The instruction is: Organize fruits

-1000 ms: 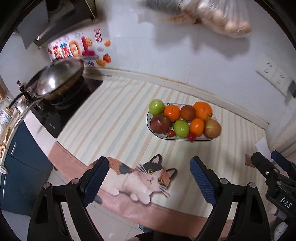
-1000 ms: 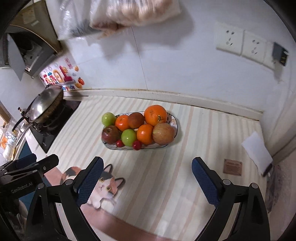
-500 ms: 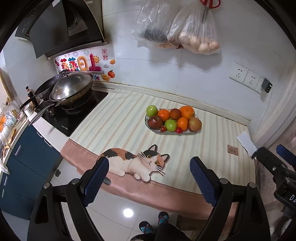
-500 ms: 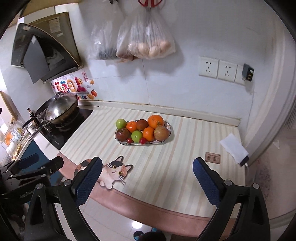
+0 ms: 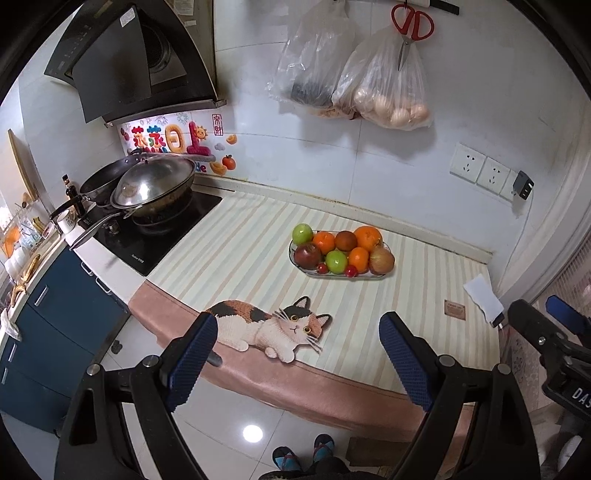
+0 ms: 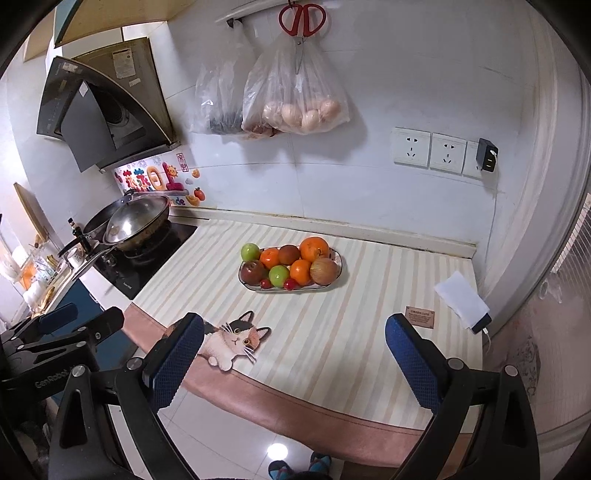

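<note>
Nearest the cameras, at the bottom of each frame, both grippers hang out past the counter's edge, over the floor; the left gripper (image 5: 295,354) and the right gripper (image 6: 293,354) each have their jaws spread wide with nothing between the blue pads. A second ago both were close in over the mat, with the fruit large in view; half a second ago they were partway out; now they have drawn back and up, so that the whole kitchen shows, the person's slippers (image 5: 303,456) included.

Just beyond the pads lies the striped mat (image 6: 369,332), its cat picture (image 5: 273,326) at the near edge, lower centre of frame. Farther on, at mid-frame, stands the plate (image 6: 338,267), and all the fruit sits on it: oranges (image 5: 367,238), green apples (image 5: 337,261), red apples (image 5: 307,255) and small red tomatoes (image 5: 351,271) at its near rim; no fruit lies loose on the mat. The pile has not moved across the three moments.

To the left, the wok (image 5: 155,188) sits on the hob; on the far wall, top of frame, hang bags (image 6: 295,92) and scissors (image 6: 302,20).

The retreat, empty-handed and with the fruit all gathered, suggests the task is done or nearly so.
</note>
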### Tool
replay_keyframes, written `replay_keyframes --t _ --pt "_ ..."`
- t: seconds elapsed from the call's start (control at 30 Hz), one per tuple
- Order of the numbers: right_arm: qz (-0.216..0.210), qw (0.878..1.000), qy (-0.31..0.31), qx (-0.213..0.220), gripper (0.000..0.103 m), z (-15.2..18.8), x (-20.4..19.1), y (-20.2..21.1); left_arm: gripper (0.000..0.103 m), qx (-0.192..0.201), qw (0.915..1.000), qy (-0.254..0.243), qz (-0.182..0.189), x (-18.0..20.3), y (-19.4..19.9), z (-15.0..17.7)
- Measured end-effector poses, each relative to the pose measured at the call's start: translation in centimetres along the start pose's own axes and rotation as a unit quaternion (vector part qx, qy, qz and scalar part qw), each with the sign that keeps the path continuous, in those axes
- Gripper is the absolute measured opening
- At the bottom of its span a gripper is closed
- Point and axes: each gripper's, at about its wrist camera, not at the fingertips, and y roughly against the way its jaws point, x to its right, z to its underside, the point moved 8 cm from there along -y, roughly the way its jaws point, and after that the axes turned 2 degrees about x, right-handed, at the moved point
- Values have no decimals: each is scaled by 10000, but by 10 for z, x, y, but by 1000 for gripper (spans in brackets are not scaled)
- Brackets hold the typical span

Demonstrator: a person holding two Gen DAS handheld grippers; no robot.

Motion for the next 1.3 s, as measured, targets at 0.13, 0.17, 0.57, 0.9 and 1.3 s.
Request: replay_keyframes --t 0.13,0.17,0.57,0.9,1.3 --pt "-61 10000 -27 -23 101 -10 8 -20 100 10 10000 16 5 4 -11 -6" --pt "-67 10000 -36 -47 101 -13 9 -26 102 21 10000 19 -1 5 -15 -8" --pt "37 9999 47 -157 101 -47 11 -101 102 -151 9997 25 -190 6 -71 -32" --pt "93 9991 102 -389 101 -48 11 -149 103 -399 9987 -46 -328 7 -109 -36" --pt "144 9989 71 -439 101 -43 19 -157 102 -500 9983 -29 -309 13 -119 -33"
